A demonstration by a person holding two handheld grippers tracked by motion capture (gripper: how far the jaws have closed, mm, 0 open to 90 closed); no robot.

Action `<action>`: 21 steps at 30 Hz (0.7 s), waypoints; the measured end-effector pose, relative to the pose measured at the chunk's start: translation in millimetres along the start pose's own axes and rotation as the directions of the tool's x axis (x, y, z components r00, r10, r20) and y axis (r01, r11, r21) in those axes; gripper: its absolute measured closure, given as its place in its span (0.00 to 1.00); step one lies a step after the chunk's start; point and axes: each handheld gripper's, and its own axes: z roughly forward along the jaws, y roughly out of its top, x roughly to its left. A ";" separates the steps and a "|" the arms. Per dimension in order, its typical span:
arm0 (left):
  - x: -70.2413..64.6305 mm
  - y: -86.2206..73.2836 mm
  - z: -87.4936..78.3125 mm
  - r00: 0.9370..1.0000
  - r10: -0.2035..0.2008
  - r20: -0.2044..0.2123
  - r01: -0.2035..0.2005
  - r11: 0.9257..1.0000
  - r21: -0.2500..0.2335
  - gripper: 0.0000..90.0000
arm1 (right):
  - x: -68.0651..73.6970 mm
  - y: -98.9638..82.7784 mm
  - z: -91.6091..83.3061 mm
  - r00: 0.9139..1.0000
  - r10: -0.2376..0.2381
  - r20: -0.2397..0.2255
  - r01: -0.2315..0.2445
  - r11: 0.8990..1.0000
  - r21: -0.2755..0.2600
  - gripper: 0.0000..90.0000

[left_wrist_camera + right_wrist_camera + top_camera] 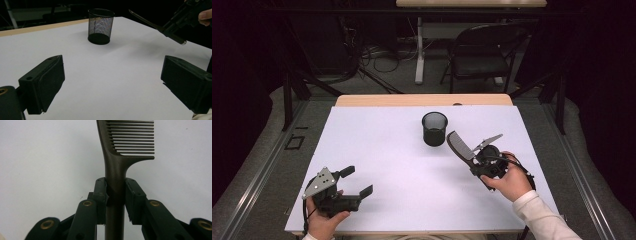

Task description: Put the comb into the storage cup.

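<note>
1. White and matte, the table cover (387, 165) spreads flat under both grippers; a strip of light wood shows at its far edge, and behind it are a dark room with a folding chair (482, 52) and loose cables on the floor.
2. The comb (117, 165) is dark brown, smooth plastic, with a round straight handle and a row of long, thin, parallel teeth on one side of its head. No writing can be read on it.
3. The right gripper (116, 195) holds this comb: its two black jaws press the handle from both sides, and the toothed head sticks out beyond the jaw tips, above the table.
4. Just past the comb head stands the mesh cup (434, 128), a round black cup of fine wire net with a solid rim and base, upright and apart from the comb.
5. The left gripper (357, 182) is well apart from the comb, with jaws spread wide and nothing between them; its blocky black pads look matte, and a grey three-cornered plate sits on top.
</note>
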 end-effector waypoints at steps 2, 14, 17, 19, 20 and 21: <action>-0.1 -0.1 0.3 1.000 0.001 -0.002 -0.001 1.000 0.002 0.06 | 1.8 0.2 -0.7 1.000 -0.008 0.006 0.008 1.000 -0.012 0.81; 0.8 -0.2 0.3 1.000 -0.004 -0.001 0.004 1.000 0.007 0.06 | 11.3 1.4 -4.8 0.998 -0.059 0.017 0.060 0.995 -0.081 0.81; 1.0 -0.2 0.3 1.000 -0.005 -0.001 0.005 1.000 0.006 0.06 | 13.1 2.0 -5.5 0.997 -0.073 0.020 0.074 0.993 -0.093 0.81; 1.1 -0.3 0.4 1.000 -0.005 -0.001 0.005 1.000 0.006 0.06 | 14.6 2.3 -6.0 0.996 -0.085 0.023 0.087 0.991 -0.103 0.81; 1.2 -0.3 0.4 1.000 -0.005 -0.001 0.005 1.000 0.006 0.06 | 15.4 2.5 -6.4 0.996 -0.089 0.025 0.091 0.990 -0.107 0.81; 1.2 -0.3 0.4 1.000 -0.005 -0.001 0.005 1.000 0.006 0.06 | 16.3 2.8 -6.9 0.996 -0.091 0.024 0.093 0.989 -0.112 0.81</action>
